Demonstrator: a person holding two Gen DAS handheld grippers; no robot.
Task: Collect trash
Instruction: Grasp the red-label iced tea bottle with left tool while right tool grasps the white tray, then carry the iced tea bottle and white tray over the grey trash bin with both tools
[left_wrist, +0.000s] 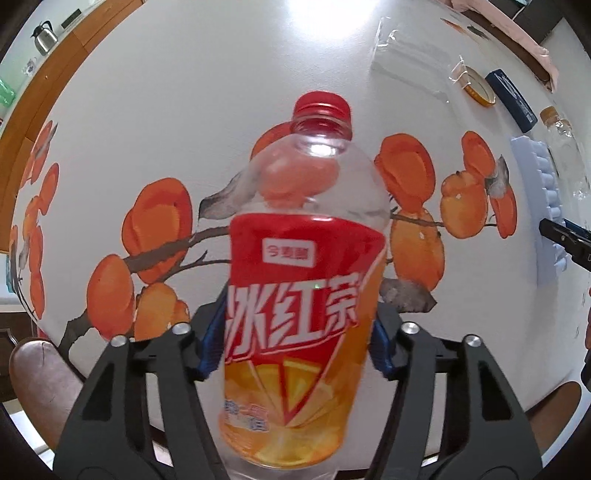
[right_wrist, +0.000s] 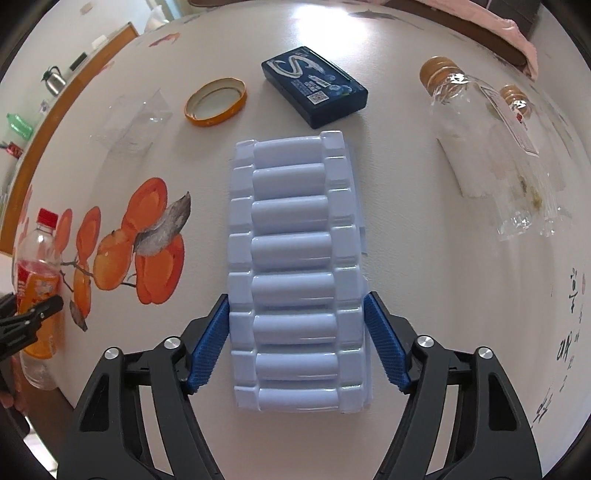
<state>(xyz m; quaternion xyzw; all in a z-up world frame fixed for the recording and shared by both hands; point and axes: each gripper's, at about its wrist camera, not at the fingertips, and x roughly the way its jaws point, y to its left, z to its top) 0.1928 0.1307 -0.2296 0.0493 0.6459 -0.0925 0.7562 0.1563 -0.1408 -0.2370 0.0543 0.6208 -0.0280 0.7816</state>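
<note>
— What sits on the table (right_wrist: 388, 74)?
— A white top painted with orange fruit (right_wrist: 147, 240). The left gripper (left_wrist: 295, 332) pinches an iced tea bottle (left_wrist: 295, 295) near the left edge.
— And the right?
— The right gripper (right_wrist: 295, 339) stands spread around a pale blue plastic tray (right_wrist: 291, 258) at mid-tabletop, pads just beside its sides. Toward the far edge lie a jar lid (right_wrist: 216, 101), a dark box (right_wrist: 314, 88) and clear bottles (right_wrist: 487, 147). A kettle (left_wrist: 44, 37) stands on a wooden counter beyond.

On the table (right_wrist: 424, 295), the lid (right_wrist: 216, 102) and box (right_wrist: 314, 89) lie behind the tray (right_wrist: 295, 273), bottles (right_wrist: 491, 147) right.
</note>
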